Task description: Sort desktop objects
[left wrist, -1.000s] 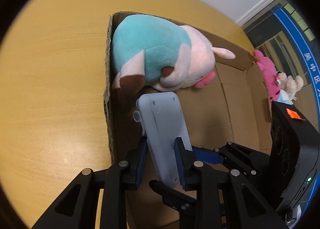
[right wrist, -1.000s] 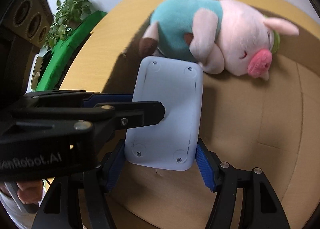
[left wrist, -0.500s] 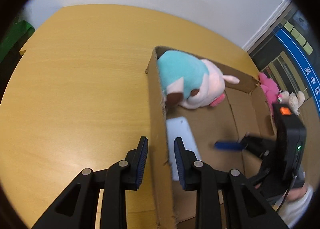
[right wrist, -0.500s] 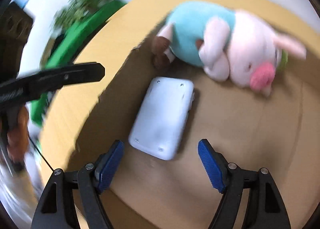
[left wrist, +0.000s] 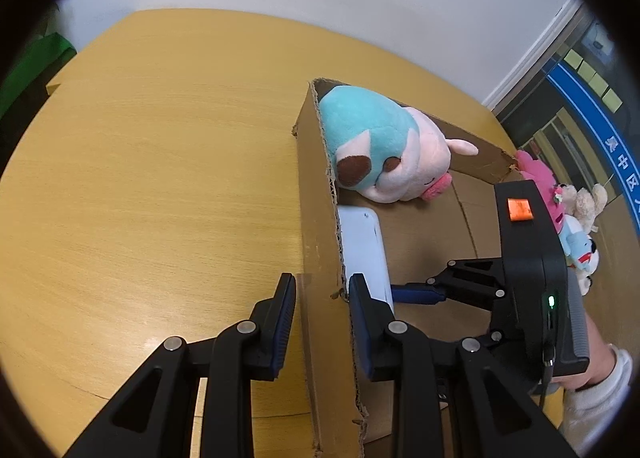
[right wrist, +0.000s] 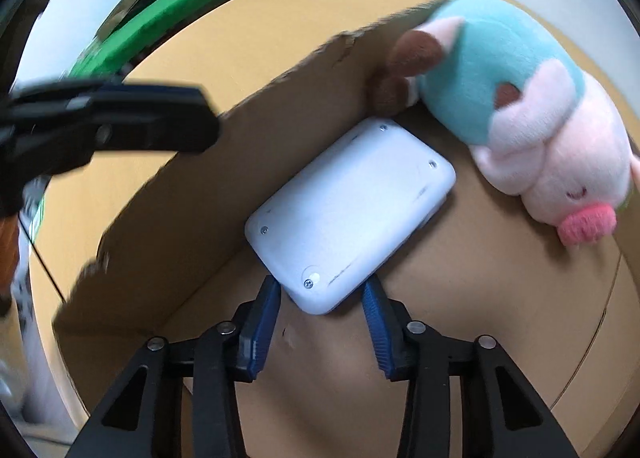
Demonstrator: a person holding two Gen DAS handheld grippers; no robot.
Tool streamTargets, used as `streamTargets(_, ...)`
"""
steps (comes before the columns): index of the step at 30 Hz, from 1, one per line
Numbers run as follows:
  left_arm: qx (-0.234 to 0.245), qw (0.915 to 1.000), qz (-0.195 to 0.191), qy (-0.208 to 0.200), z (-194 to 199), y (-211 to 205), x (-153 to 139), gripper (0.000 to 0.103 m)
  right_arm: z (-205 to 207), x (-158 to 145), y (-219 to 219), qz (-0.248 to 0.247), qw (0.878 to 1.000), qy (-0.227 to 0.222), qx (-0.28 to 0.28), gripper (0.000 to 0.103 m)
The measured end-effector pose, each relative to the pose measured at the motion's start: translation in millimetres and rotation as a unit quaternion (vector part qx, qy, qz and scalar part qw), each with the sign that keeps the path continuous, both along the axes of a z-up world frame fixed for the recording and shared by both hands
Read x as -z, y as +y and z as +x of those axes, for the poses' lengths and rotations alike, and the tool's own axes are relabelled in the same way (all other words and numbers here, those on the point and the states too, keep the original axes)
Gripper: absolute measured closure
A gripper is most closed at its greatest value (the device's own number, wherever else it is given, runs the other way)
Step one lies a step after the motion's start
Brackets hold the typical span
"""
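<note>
A white flat device [right wrist: 352,214] lies on the floor of a cardboard box [right wrist: 208,186], beside its left wall; it also shows in the left wrist view [left wrist: 366,254]. A teal and pink plush pig [right wrist: 520,106] lies at the box's far end, also in the left wrist view [left wrist: 384,150]. My left gripper [left wrist: 322,298] is open, its fingers straddling the box wall [left wrist: 320,218] without gripping it. My right gripper [right wrist: 322,298] is open inside the box, a finger on each side of the device's near corner.
The box stands on a round wooden table [left wrist: 160,178]. More plush toys [left wrist: 576,218] lie beyond the box on the right. A green object [right wrist: 188,6] and a plant stand past the table's far edge.
Both grippers let go of the white device, which now lies on the box floor. My left gripper pulled back and up over the box wall. My right gripper narrowed around the device's corner.
</note>
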State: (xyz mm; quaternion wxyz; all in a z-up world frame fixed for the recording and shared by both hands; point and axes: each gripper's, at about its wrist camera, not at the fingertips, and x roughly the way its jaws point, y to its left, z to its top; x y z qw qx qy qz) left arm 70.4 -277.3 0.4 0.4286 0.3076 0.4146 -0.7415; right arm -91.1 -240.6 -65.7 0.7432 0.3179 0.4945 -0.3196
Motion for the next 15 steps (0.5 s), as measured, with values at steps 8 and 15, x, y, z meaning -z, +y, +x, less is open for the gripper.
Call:
streamTargets(8, -0.001, 0.9999, -0.001, -0.013, -3.3, 0.6, -0.8, 0.076, -27.3, -5.2, -2.1, -0.006, 0.998, -0.010, 0.068, 0.063)
streamTargets(15, -0.002, 0.9998, -0.002, -0.018, -5.2, 2.4, -0.5, 0.076, -42.9, -9.3, 0.5, -0.024, 0.999, -0.007, 0.029, 0.063)
